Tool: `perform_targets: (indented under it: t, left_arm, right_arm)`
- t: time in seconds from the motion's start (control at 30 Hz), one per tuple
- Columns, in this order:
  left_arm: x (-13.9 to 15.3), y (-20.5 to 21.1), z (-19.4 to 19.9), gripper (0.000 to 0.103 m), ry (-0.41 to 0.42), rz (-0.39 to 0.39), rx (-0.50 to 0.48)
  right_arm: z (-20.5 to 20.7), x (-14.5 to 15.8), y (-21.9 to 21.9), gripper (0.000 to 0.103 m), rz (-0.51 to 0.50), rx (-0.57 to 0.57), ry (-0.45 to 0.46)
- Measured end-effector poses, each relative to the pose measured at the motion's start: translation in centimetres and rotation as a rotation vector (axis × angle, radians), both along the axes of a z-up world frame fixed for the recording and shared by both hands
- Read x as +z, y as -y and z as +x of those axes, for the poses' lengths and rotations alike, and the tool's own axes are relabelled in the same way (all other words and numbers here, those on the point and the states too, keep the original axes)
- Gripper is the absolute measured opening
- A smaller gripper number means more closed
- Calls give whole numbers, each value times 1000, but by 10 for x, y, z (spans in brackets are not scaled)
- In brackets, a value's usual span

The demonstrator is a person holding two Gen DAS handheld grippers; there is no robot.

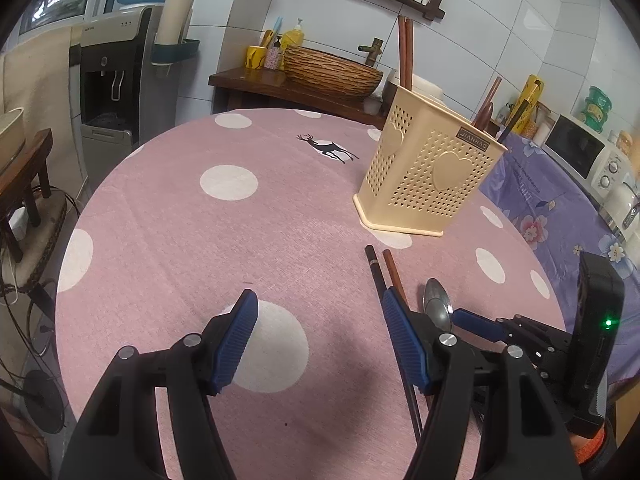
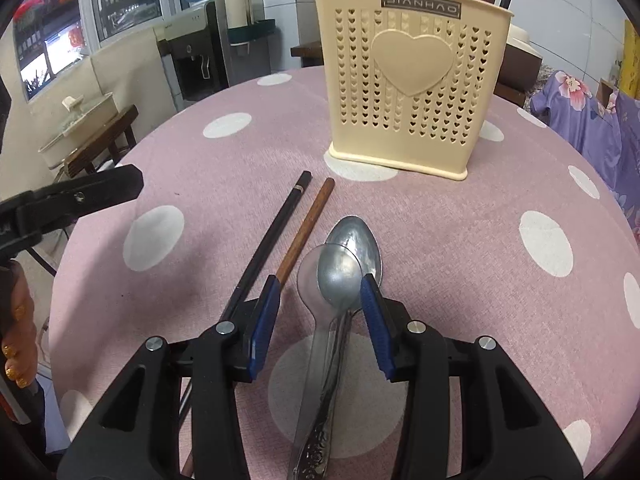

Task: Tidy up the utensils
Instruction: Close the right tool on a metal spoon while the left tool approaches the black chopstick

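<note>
A cream perforated utensil holder (image 2: 412,80) with heart shapes stands on the pink dotted tablecloth (image 2: 460,220); chopsticks and a brown spoon stick out of it. In front of it lie a black chopstick (image 2: 276,224), a brown chopstick (image 2: 308,224), a clear plastic spoon (image 2: 310,292) and two metal spoons (image 2: 356,236). My right gripper (image 2: 320,280) is open just above the cloth; the spoons lie between its blue pads, untouched. My left gripper (image 1: 320,296) is open over bare cloth, left of the chopsticks (image 1: 380,268), with nothing between its fingers. The holder (image 1: 428,176) stands beyond it to the right.
The round table's edge curves close on the left. A purple floral cloth (image 1: 560,208) and a microwave (image 1: 576,148) lie to the right. Behind the table are a wicker bowl (image 1: 332,68) on a wooden counter and a water dispenser (image 1: 108,92). A hand (image 2: 16,340) shows at far left.
</note>
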State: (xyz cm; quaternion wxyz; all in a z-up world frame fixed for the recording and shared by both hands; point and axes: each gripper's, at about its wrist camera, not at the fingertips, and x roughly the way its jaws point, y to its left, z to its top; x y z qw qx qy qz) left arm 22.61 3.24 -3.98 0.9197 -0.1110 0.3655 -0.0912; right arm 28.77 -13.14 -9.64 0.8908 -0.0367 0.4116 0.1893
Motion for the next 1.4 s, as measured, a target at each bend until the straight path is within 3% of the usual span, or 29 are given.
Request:
perform_targets:
  t: [0.27,0.37,0.67,0.97,1.2,1.23,1.27,1.4]
  left_arm:
    - [-5,2,0,65,-17,-8,-5]
    - [-5,1,0,65,-18,-16,-7]
    - [-5,4,0,65,-17,-17,-17]
    - [-6,5,-1,65,-18,-18,-17]
    - [-7,6,-1,65,-26,-27,-21]
    - [-7,6,-1,65,-26,-27,-22]
    - [-7,7,-1,65,-26,-26,-22]
    - [-8,9,-1,65,-28,-24,-29]
  right_arm:
    - [9,-3,-2,42,-17,-8,-23]
    - [10,-3,-3,36,-29,-16,-21]
    - [13,0,-5,37,-5,-2,-25]
    - [17,-1,-13,37,-66,-9,-22]
    - [15,0,-12,34,-54,-12,-14]
    - [14,1,-11,17,-40,-17,-8]
    - [14,2,-10,12,-31,-19,-10]
    - [7,12,2,12,-3,-44,6]
